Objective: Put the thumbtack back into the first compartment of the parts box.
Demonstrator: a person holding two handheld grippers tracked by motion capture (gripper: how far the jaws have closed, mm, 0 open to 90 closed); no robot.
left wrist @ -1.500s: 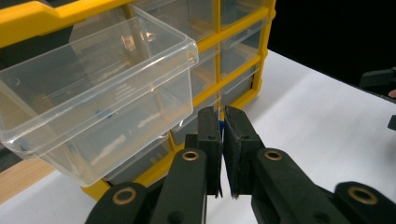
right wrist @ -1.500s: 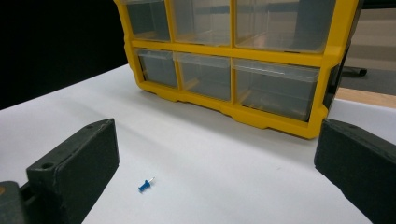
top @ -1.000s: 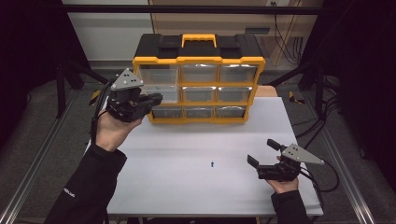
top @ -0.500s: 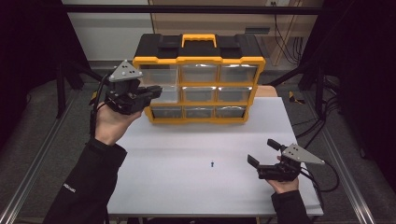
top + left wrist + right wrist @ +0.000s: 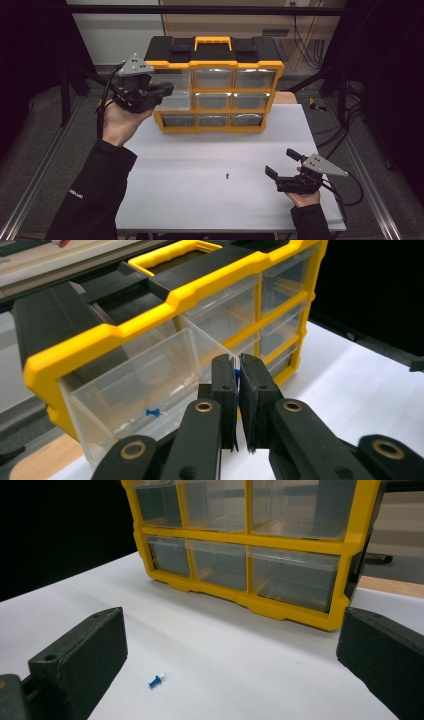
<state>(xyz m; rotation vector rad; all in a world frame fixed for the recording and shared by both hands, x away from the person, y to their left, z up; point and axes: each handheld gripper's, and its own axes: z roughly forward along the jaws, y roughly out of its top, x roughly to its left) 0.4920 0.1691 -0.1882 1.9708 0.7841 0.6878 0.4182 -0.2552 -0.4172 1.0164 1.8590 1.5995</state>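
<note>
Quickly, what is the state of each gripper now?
Left gripper: shut on a blue pushpin above the open drawer.
Right gripper: open, holding nothing.

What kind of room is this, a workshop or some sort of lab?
Probably a lab test bench set up for recording. A plain white table stands inside a black metal frame, loose cables hang behind it, and a person works a yellow-and-black parts cabinet with clear plastic drawers using hand-held grippers.

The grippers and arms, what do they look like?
Both the left gripper and right gripper are black, two-jawed, with brass-coloured pivot rivets, a grey three-cornered plate on top and a trailing black cable. The person wears black long sleeves, the left bearing small white lettering.
</note>
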